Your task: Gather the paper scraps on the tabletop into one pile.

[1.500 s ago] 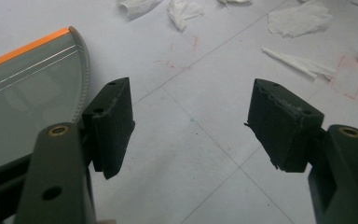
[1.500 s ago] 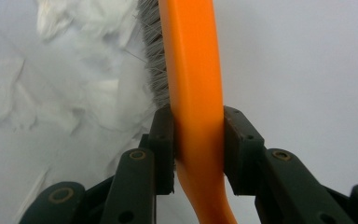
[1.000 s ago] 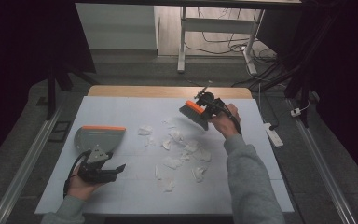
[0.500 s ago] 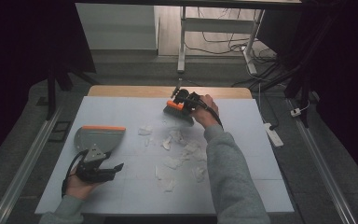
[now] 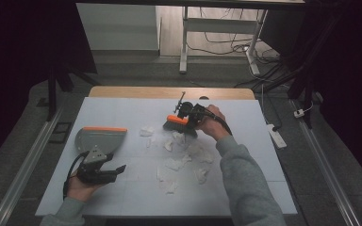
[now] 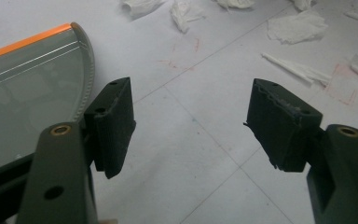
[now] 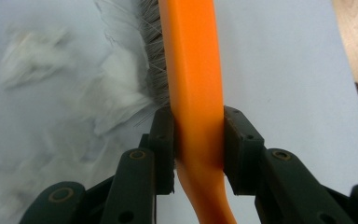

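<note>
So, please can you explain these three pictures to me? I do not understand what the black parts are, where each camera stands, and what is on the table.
No robot is here: a person holds a hand tool with two black jaws in each hand. The high view looks down on the table from above the person's side. The other two pictures come from small cameras that ride on the tools and look along their jaws.

The right gripper is shut on the orange handle of a brush, whose grey bristles touch torn bits of white paper scattered over the middle of the table. In the high view it is at the far side of the paper.

The left gripper is open, with nothing between its jaws. It is close beside a grey dustpan with an orange edge, which lies flat on the table.
</note>
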A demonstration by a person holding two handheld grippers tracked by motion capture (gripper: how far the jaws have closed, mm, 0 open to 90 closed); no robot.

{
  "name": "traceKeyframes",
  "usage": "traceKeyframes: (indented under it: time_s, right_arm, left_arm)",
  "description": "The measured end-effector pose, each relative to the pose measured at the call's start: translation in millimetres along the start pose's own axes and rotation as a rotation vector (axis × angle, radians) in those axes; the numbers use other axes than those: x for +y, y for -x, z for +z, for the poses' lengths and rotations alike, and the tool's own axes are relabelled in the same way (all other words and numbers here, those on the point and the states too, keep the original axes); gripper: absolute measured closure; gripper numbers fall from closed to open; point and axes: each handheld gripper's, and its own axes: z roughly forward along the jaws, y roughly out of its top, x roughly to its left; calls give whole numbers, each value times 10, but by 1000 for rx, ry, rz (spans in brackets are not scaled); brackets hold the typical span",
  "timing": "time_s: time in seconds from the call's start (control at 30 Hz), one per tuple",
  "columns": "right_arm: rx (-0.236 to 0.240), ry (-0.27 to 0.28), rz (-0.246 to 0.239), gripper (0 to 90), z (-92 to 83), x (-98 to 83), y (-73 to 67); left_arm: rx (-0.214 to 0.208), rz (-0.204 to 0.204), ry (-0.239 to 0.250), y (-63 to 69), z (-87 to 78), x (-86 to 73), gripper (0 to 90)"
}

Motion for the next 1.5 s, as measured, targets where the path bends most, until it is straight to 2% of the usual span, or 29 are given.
traceKeyframes:
  time_s: [0.07,0.33,0.43,0.57,0.67,0.7,0.8,0.87,1.07,1.17,1.3,1.37,1.5]
  right_arm:
    - [11,3,-24,677,-46,-75,-72]
    - [61,38,-59,676,-207,-295,-337]
    - [55,72,-35,677,-270,-289,-347]
    - [21,131,-19,676,-314,-158,-292]
    - [10,152,-10,676,-301,11,-242]
    - [0,153,-18,676,-289,72,-219]
    - [-5,158,-5,676,-239,238,-157]
    - [-26,159,5,676,-196,332,-132]
    - [-57,154,6,676,-22,552,-76]
    - [-67,137,-6,676,79,637,-90]
    - [-75,101,-58,677,229,761,-152]
    - [-65,112,-65,677,252,803,-181]
    - [-55,96,-132,677,231,824,-243]
  left_arm:
    - [-4,1,2,8,2,3,329]
    - [-5,1,-5,13,16,2,329]
    - [-4,1,-5,16,17,4,330]
    - [-3,0,-5,12,17,2,330]
    - [-5,-2,-5,1,17,-4,332]
    - [-5,-4,-5,-4,15,-6,332]
    - [-7,-10,0,-17,7,-12,334]
    - [-8,-12,1,-23,3,-13,335]
    - [-9,-10,2,-31,5,-14,337]
    - [-8,-10,0,-37,8,-16,337]
    - [-6,-11,2,-42,0,-20,337]
    - [-6,-11,2,-46,-4,-22,338]
    - [-6,-13,2,-53,-2,-25,338]
